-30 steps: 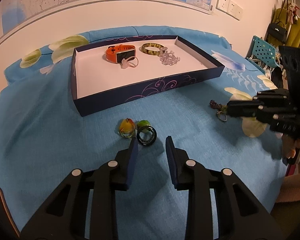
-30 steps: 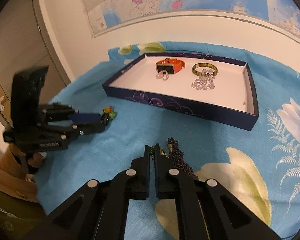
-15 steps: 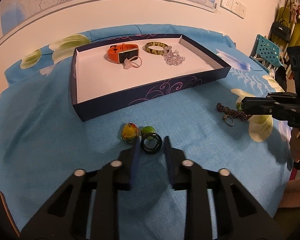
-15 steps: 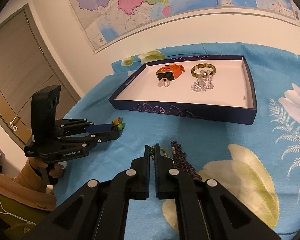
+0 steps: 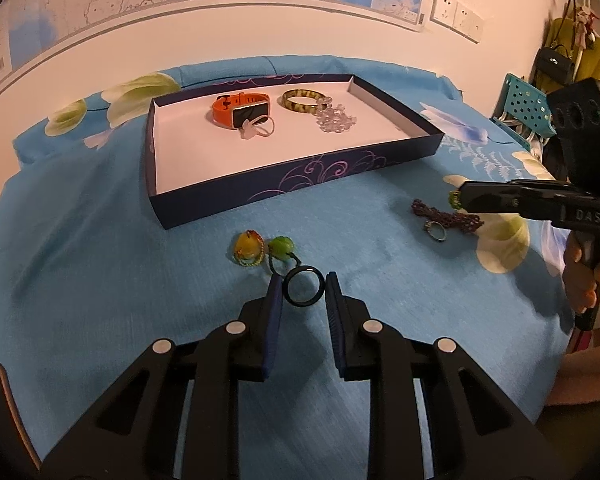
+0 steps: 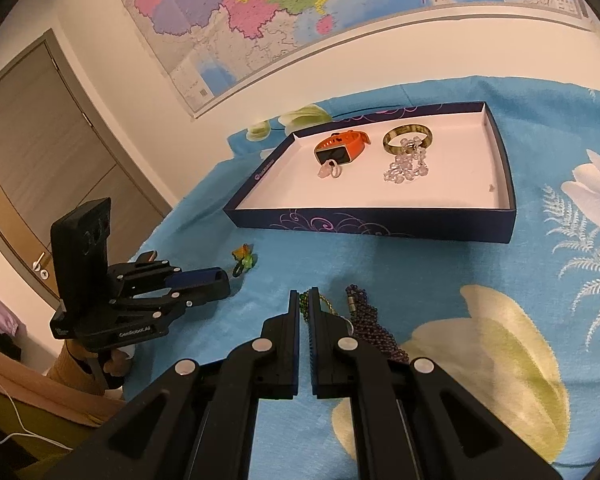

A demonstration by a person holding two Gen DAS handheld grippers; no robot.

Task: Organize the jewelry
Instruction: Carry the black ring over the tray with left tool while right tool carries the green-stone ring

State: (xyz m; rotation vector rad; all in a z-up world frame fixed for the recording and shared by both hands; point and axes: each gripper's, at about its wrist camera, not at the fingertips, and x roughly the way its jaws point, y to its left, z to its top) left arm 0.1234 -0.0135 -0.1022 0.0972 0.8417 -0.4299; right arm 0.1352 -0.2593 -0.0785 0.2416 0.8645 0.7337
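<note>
Near, bottom centre of the left wrist view: my left gripper (image 5: 303,294) is spread, jaws either side of the black ring (image 5: 304,291) lying on the blue cloth (image 5: 100,300); whether the pads touch it I can't tell, so I count it as not yet grasped; just above it, the yellow and green charm (image 5: 260,249), also loose.

Right wrist view, bottom centre: my right gripper (image 6: 304,309) is clenched with only a thin slit; green beads (image 6: 302,302) show in that slit, but I can't tell whether they are pinched; purple bead strand (image 6: 370,330) just right of the jaws, small metal ring (image 5: 435,230) beside it in the left view.

Mid to upper frame: the navy box (image 5: 300,184) already holds the orange watch (image 5: 242,109), a clear ring (image 5: 256,130) touching it, the green bangle (image 5: 302,100) and a crystal piece (image 5: 336,120); my estimate: about half done, four or so pieces left on the worktop.

Room: box floor is bare on its left and near parts, so drops fit there; the near wall is a lip to clear on the way in; cloth between the two grippers is open, the grippers well apart; wall with map (image 6: 260,8) sits behind the box, far side is tight.
</note>
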